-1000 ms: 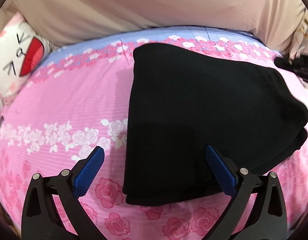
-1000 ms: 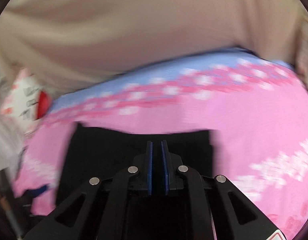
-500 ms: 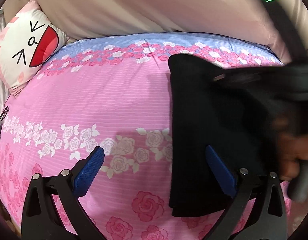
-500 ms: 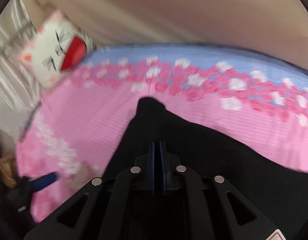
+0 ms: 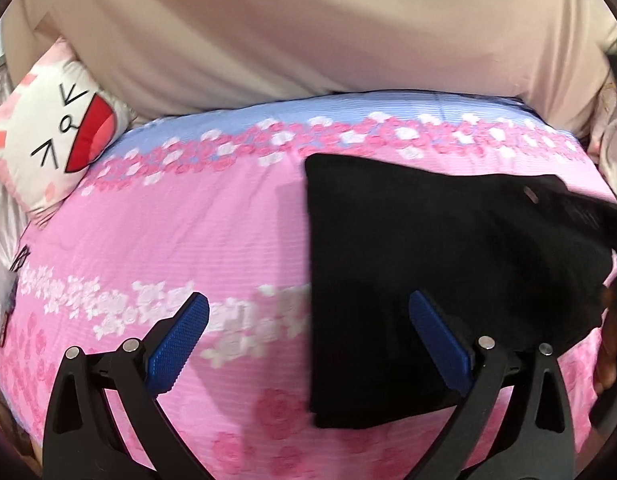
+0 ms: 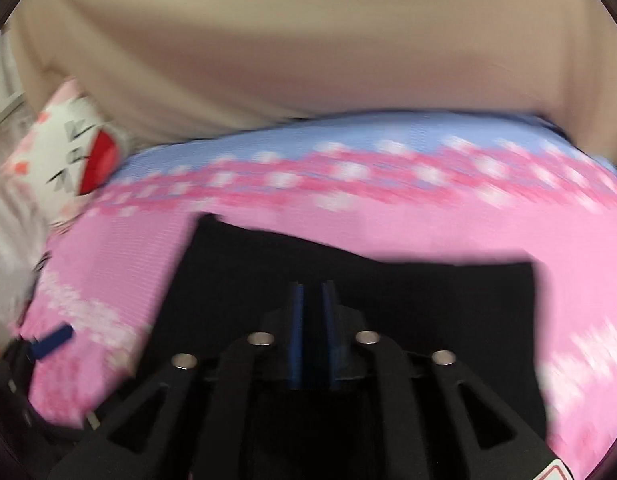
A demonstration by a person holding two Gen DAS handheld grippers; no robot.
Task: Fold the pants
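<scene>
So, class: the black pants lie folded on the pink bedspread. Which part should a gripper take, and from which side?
Judging by the pose, take the black pants at the near left corner, coming from the bare pink bedspread. There the stacked layers end in one straight edge; the left gripper hangs open nearby.

Soft, even indoor light with faint shadows and no glare. The left wrist view is fairly sharp; the right wrist view is smeared by motion blur. Fisheye bending and dark corners frame both.
</scene>
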